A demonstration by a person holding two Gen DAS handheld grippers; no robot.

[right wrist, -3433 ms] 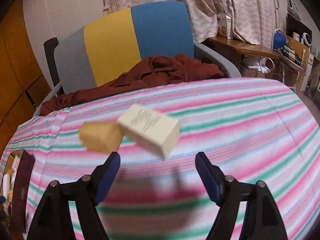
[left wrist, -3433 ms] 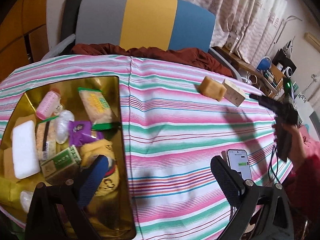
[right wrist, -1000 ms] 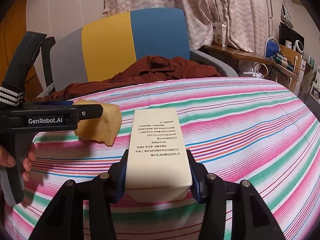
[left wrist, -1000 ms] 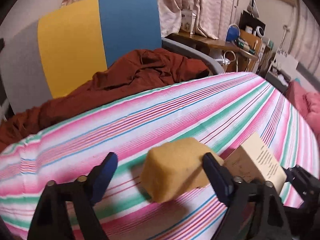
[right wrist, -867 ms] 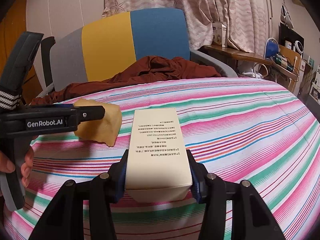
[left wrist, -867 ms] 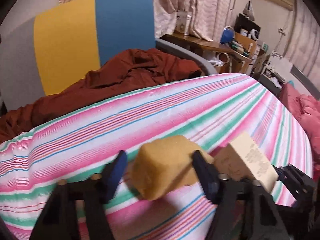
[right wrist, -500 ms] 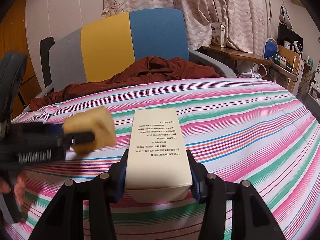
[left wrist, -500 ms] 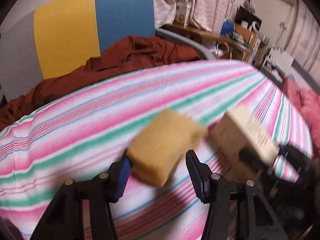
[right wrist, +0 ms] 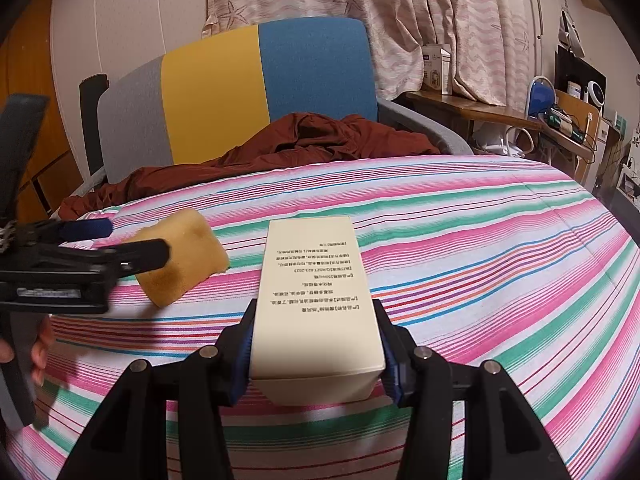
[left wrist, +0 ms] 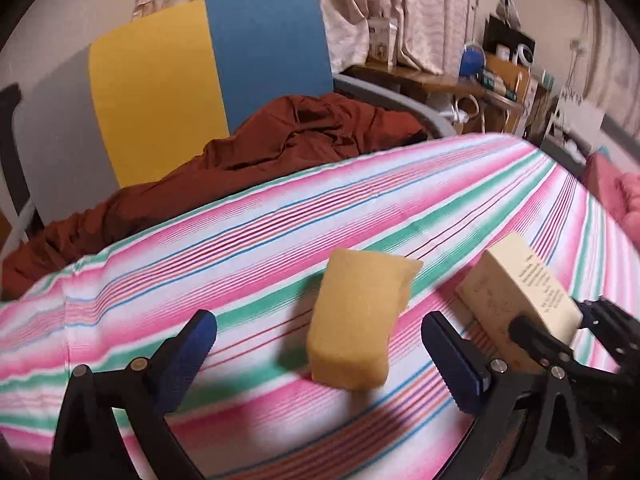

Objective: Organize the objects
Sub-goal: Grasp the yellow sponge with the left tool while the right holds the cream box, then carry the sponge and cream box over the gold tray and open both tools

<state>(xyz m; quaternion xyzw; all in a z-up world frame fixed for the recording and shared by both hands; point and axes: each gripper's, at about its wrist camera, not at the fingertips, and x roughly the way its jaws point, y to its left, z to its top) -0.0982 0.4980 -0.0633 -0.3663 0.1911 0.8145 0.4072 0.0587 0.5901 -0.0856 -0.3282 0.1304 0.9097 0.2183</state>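
A yellow sponge [left wrist: 358,316] sits tilted on the striped tablecloth [left wrist: 248,240], between the fingers of my left gripper [left wrist: 320,360]. The jaws are opening and stand wide, and neither blue pad touches the sponge. In the right wrist view the sponge [right wrist: 184,256] shows at the left, partly behind the left gripper's black finger [right wrist: 132,254]. My right gripper [right wrist: 316,344] is shut on a cream box [right wrist: 314,292] with printed text, held just above the cloth. The same box [left wrist: 520,300] appears at the right of the left wrist view.
Behind the table stands a chair [right wrist: 260,92] with a grey, yellow and blue back, and a rust-brown garment [right wrist: 304,140] is draped over it. A cluttered wooden desk [right wrist: 500,116] and curtains are at the far right. A hand [right wrist: 40,344] holds the left gripper's handle.
The left jaws closed on the sponge and tipped it up half a second ago, then sprang wide, leaving it loose between the fingers. The right gripper and its box have not moved.
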